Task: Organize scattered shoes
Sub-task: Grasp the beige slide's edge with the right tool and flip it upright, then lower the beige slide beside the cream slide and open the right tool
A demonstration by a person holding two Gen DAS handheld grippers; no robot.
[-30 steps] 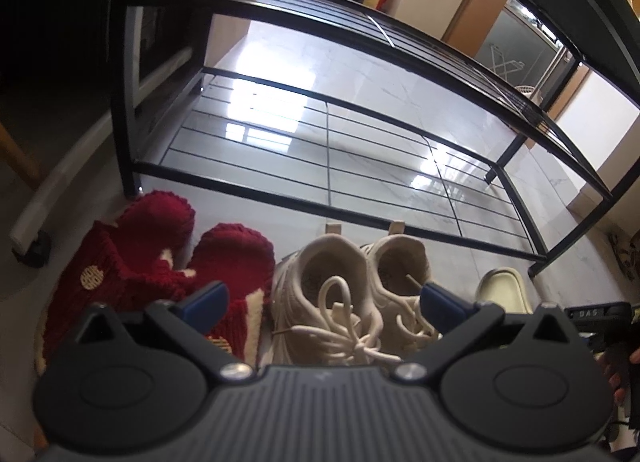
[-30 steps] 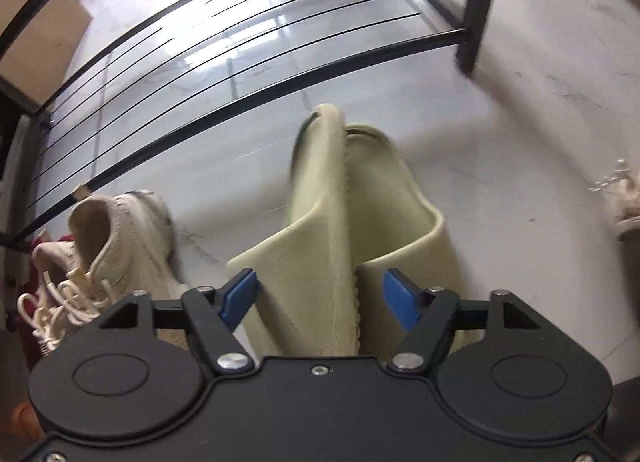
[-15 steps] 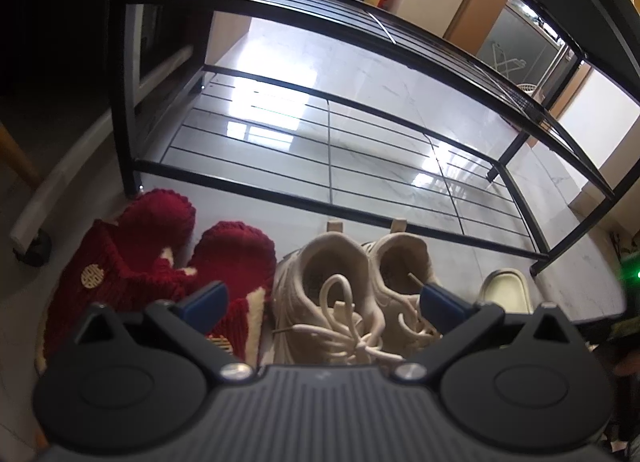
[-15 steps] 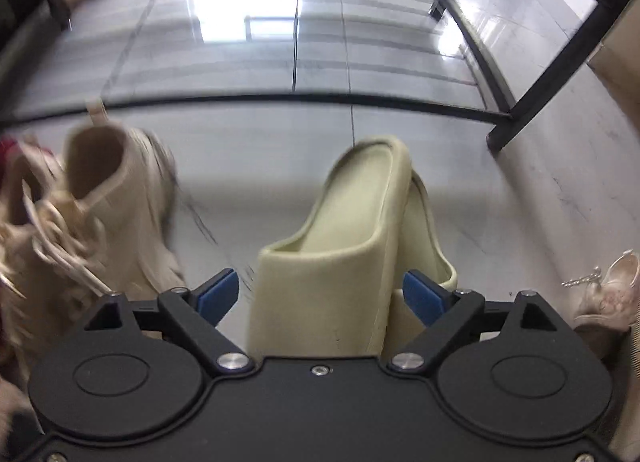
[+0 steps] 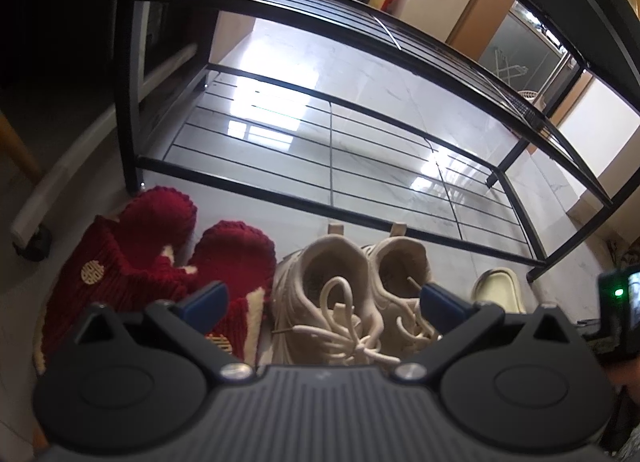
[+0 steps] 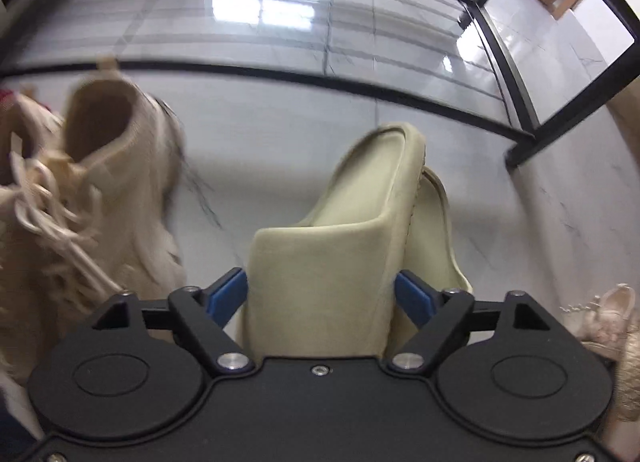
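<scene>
The right gripper [image 6: 320, 294] has just been closing its jaws, blue pads now against the sides of the olive slides [image 6: 360, 230] on the floor, right of the beige sneakers [image 5: 360, 294]; the left gripper [image 5: 320, 302] hangs open above those sneakers; red slippers [image 5: 160, 262] lie left; the black rack [image 5: 332, 166] stands beyond.

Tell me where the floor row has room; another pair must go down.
Bare floor lies between the cream sneakers and the green slides, and beyond the slides toward the rack leg. Left is crowded: red slippers sit beside the sneakers.
</scene>
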